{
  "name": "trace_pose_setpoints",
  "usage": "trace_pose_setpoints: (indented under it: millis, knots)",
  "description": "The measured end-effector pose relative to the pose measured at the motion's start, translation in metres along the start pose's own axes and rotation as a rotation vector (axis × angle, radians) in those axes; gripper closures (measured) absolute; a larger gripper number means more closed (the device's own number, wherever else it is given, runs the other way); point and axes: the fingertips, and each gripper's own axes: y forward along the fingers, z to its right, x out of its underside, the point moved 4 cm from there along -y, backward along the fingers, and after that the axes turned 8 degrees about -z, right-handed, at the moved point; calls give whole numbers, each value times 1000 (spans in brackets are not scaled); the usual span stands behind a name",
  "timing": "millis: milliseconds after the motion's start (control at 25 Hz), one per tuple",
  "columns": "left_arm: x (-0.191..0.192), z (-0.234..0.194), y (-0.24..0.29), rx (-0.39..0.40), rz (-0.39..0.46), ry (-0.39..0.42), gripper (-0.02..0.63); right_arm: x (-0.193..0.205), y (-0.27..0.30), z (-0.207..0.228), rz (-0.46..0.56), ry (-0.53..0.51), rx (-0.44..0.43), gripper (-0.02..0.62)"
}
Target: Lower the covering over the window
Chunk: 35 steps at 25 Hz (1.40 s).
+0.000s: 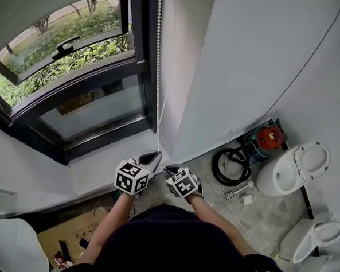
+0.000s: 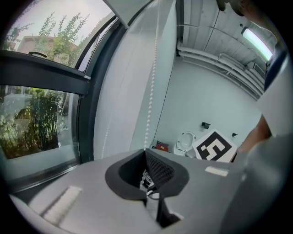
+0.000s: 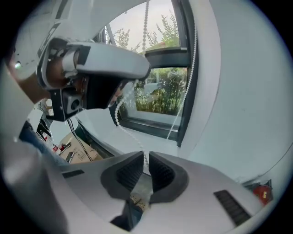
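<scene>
Right gripper view: bead cord (image 3: 129, 134) pinched btwn right tongs (image 3: 146, 154).

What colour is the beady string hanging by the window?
White. The bead chain shows best in the left gripper view.

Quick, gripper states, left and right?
Left gripper: closed on the white plastic bead chain.
Right gripper: closed on the same chain.

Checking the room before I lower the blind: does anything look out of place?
Yes: two toilets sit loose on the floor at the right, beside a coiled black hose, apparently uninstalled.
</scene>
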Motion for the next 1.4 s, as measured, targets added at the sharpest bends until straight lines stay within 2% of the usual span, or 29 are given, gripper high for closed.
trace_pose_setpoints:
  millis: [120, 240, 560, 680, 880, 1080, 1400]
  knots:
    - [5, -2, 2, 1, -2, -10, 595, -10, -10, 0, 45, 20, -28, 575]
    - [4, -4, 2, -4, 1, -13, 595, -26, -30, 6, 103, 36, -19, 568]
    - [6, -11, -1, -22, 21, -36, 595, -101, -121, 13, 422, 4, 28, 541]
    - [6, -12, -1, -25, 26, -40, 595, -126, -149, 6, 504, -37, 27, 537]
    - [6, -12, 0, -26, 30, -49, 595, -145, -174, -10, 521, -119, 17, 506]
    - [5, -13, 0, -30, 31, -44, 595, -159, -202, -14, 623, -109, 18, 503]
    - [6, -10, 1, -24, 32, -45, 595, -176, -216, -8, 657, -138, 69, 503]
